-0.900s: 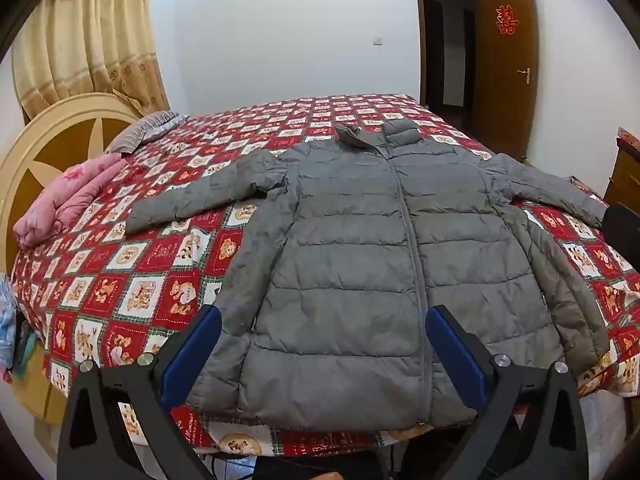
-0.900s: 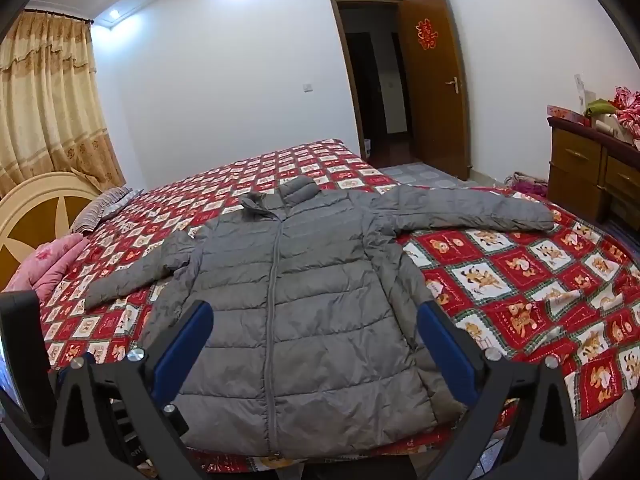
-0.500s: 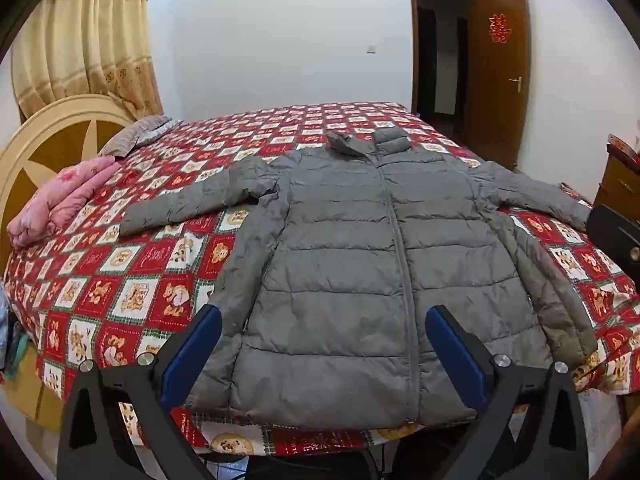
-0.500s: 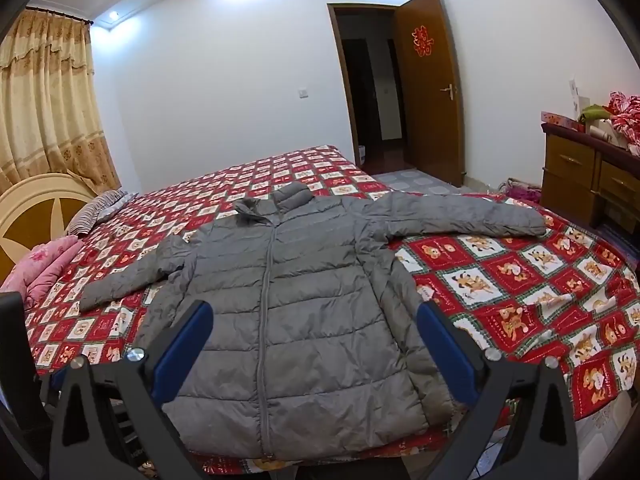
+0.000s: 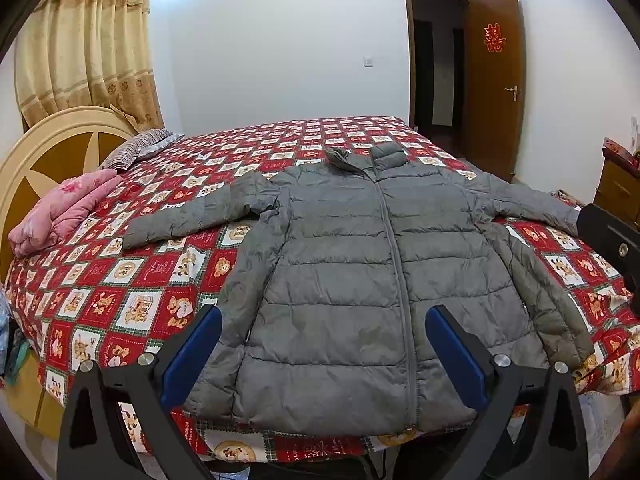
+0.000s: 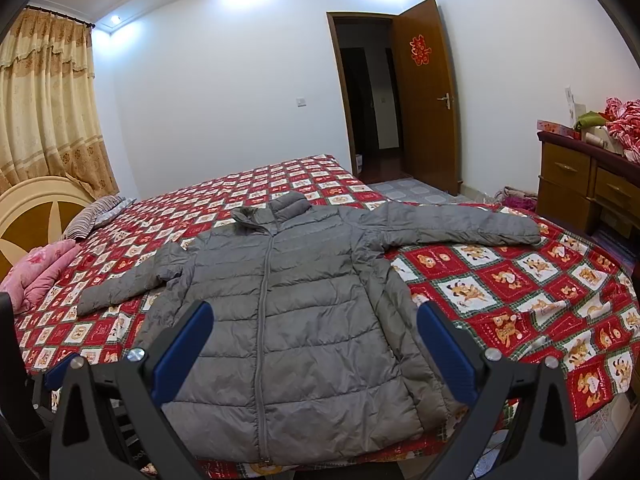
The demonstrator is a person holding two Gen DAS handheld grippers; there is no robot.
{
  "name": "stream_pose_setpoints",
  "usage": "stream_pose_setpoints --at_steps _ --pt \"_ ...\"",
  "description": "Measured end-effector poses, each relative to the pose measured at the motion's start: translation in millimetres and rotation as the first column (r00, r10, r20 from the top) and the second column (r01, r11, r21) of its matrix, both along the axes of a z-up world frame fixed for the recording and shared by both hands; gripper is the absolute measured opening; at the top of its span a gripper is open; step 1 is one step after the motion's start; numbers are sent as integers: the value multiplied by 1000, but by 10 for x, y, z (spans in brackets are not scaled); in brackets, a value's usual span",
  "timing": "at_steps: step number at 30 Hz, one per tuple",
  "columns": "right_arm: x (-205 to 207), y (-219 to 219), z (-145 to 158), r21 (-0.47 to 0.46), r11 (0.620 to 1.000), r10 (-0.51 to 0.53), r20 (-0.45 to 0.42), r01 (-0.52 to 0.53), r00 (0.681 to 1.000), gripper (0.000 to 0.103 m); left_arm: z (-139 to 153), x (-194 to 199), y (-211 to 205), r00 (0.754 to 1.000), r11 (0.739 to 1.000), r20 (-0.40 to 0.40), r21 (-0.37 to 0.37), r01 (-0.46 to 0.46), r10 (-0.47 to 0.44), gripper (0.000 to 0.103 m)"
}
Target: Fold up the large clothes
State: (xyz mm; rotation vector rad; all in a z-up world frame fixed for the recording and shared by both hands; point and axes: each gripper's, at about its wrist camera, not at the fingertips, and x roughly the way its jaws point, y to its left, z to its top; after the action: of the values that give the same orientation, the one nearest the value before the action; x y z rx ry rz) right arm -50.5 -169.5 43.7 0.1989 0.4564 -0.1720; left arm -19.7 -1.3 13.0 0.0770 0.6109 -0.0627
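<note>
A grey quilted puffer jacket [image 5: 348, 280] [image 6: 280, 320] lies flat and zipped on the bed, front up, collar toward the far side and both sleeves spread outward. Its hem reaches the bed's near edge. My left gripper [image 5: 324, 344] hovers open above the hem area, apart from the fabric, with nothing between its blue pads [image 5: 192, 356]. My right gripper [image 6: 312, 340] is likewise open over the jacket's lower part and holds nothing. The right gripper's black body [image 5: 612, 240] shows at the right edge of the left wrist view.
The bed [image 5: 120, 280] wears a red patterned cover, with a pink quilt [image 5: 60, 212] and striped pillow [image 5: 136, 150] by the round headboard [image 5: 48, 148] on the left. A wooden dresser [image 6: 584, 184] stands to the right, and an open door [image 6: 428, 92] beyond the bed.
Both views have tilted up and pulled back a little, so the jacket sits lower in the frames and more wall and ceiling shows. The jacket has not moved; both grippers stay open.
</note>
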Motion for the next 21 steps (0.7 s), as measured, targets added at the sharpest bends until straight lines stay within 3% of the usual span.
stream_pose_setpoints --at_steps 21 --pt "4 -15 28 2 1000 -5 4 5 1000 103 2 -4 0 1000 1000 9 8 -6 6 102"
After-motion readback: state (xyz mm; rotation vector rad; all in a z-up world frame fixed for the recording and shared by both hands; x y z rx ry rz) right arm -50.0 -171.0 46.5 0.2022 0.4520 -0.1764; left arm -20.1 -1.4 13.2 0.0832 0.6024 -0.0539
